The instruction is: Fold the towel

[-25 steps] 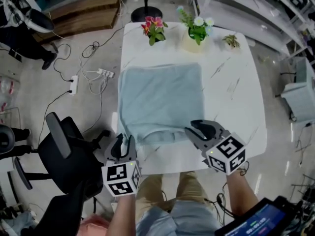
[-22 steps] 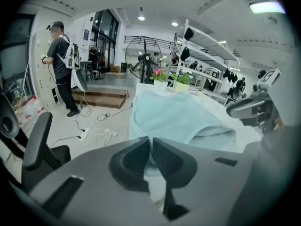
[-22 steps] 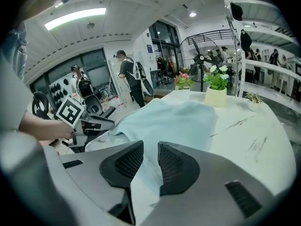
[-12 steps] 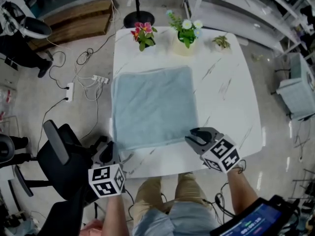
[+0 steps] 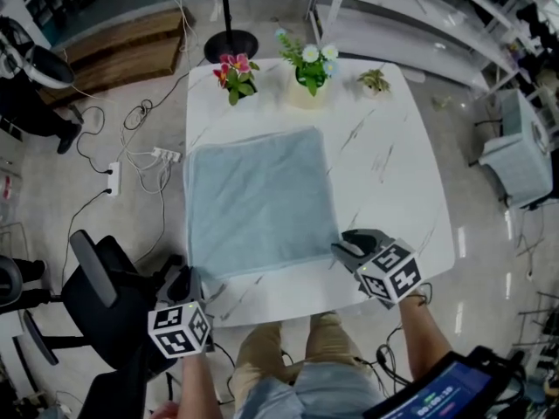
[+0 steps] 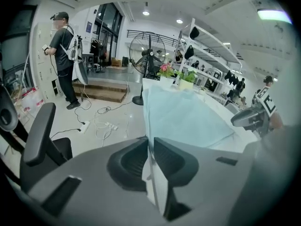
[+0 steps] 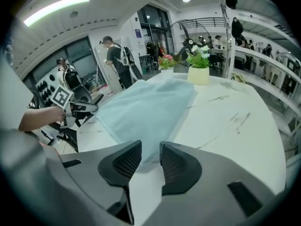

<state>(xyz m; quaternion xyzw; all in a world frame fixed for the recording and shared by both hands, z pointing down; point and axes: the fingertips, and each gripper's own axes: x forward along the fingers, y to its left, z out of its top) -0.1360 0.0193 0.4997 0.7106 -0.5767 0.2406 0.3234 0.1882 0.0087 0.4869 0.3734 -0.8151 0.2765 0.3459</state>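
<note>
Towel flat on table; left gripper beside towel's near-left corner, jaws just opening, empty; right gripper at near-right corner, jaws apart, not gripping

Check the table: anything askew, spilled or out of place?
Nothing spilled or damaged. The towel lies flat but off-centre, its left edge along the table's left edge. The pink-flowered plant, white-flowered plant and small green plant stand upright at the far edge.

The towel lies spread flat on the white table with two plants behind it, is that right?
Not two: the head view shows three behind the towel: pink flowers, white flowers and a small green plant. The towel does lie flat on the white table.
</note>
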